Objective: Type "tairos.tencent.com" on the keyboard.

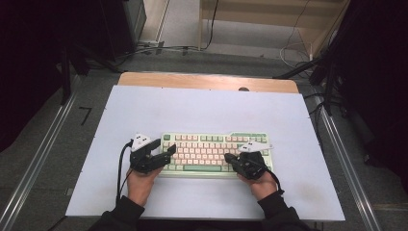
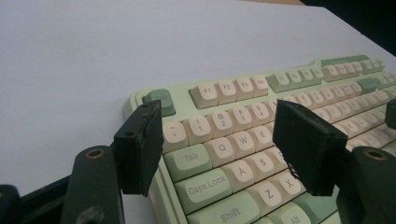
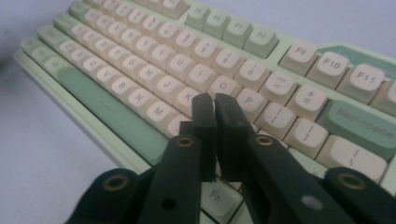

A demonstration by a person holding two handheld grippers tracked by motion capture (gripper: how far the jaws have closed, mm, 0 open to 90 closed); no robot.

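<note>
White table (image 1: 144, 110) bears keyboard (image 1: 211, 144); left gripper (image 2: 219, 140) gapes empty, right gripper (image 3: 215, 112) nearly closed, empty.

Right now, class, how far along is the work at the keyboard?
Done: both grippers are at the keyboard. In hand: the right gripper, jaws nearly shut with nothing between them, points at the keys near K and L; the left gripper hangs open above the Q-W keys. Left: which keys have been pressed cannot be told.

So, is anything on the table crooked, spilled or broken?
Nothing stands out. The keyboard lies flat and square on the white table, with no keycap visibly missing. The left gripper is open at its left end; the right gripper is nearly shut over the keys.
</note>
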